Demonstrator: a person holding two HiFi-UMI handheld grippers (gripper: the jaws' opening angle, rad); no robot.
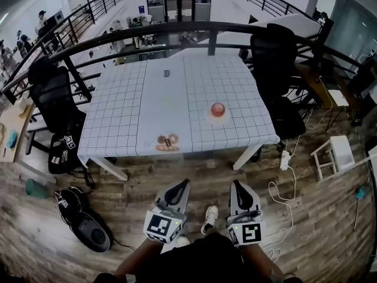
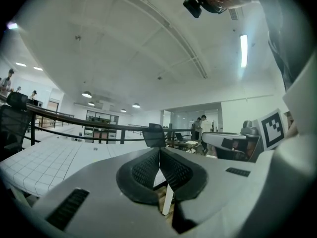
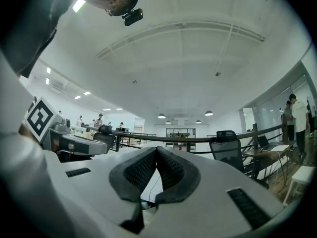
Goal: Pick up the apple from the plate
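1. The apple [image 1: 218,109], red and round, sits on a pale plate [image 1: 208,117]. The plate is hard to tell from the cloth under it.
2. Plate and apple lie on the right half of the table [image 1: 123,117], closer to its right edge than its left and about midway between the far and near edges.
3. A white cloth with a dark grid covers the table. Close to the near edge, left of the apple and well apart from it, lie some brown baked pieces [image 1: 167,141]. A small object [image 1: 166,73] too small to identify sits near the far edge.
4. Black office chairs stand at the left side [image 1: 53,96] and the far right corner [image 1: 274,55]. A dark railing [image 1: 177,27] curves behind the table.
5. The floor [image 1: 318,217] is wood plank. On it are dark bags [image 1: 88,229] to the left, and a white cable [image 1: 283,193] and a white stool [image 1: 333,155] to the right.
6. The left gripper [image 1: 181,186] and right gripper [image 1: 237,186] hang side by side over the floor, short of the near edge and well apart from the apple.
7. In each gripper view the ribbed pads meet at the tips, left [image 2: 159,152] and right [image 3: 157,151], both closed on nothing.
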